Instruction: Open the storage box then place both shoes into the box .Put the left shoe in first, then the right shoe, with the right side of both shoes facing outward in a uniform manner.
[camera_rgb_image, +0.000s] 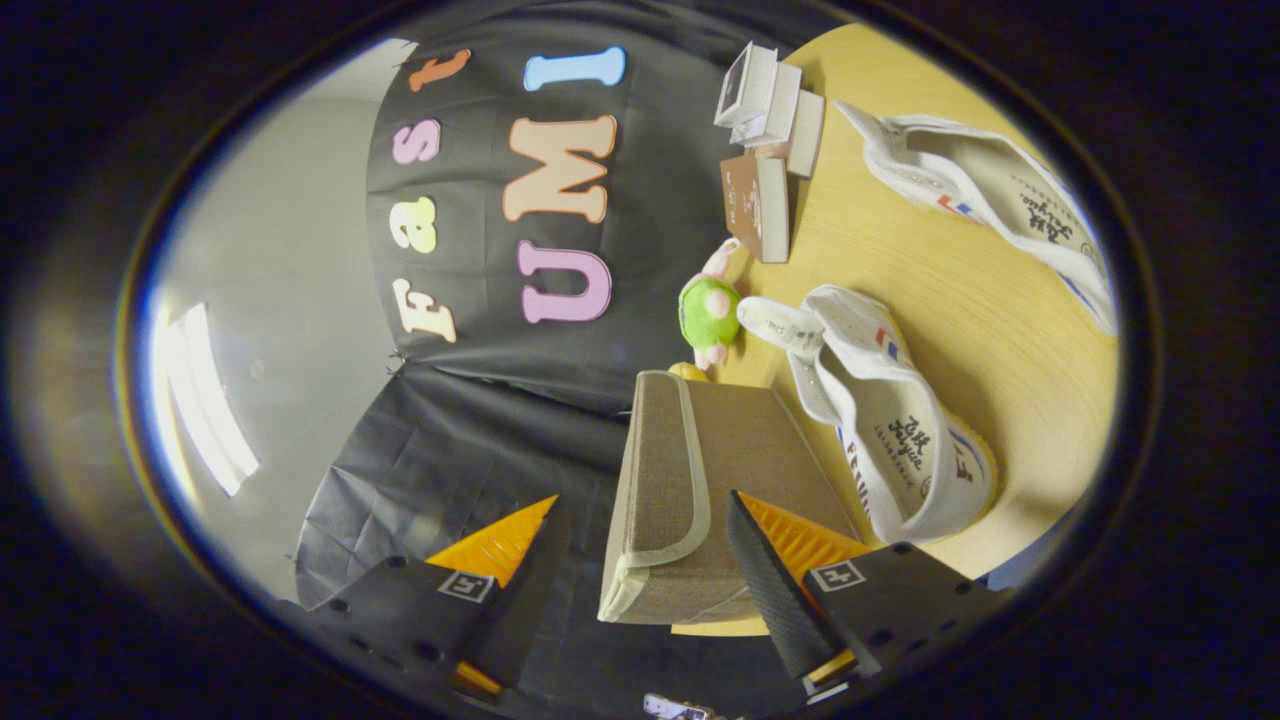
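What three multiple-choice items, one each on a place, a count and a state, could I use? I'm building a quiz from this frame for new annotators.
1. Where is the green plush toy?
A. inside the storage box
B. on the table beyond the storage box, beside the nearer shoe
C. between the fingers

2. How many white shoes lie on the table?
A. one
B. two
C. three

3. What state is the hand-held gripper in?
A. shut on a shoe
B. shut on the toy
C. open, fingers apart on either side of the storage box's near end

Answers: 1 B, the toy sits past the storage box, next to the nearer shoe. 2 B, that one and the farther shoe. 3 C, a wide gap separates the fingers.
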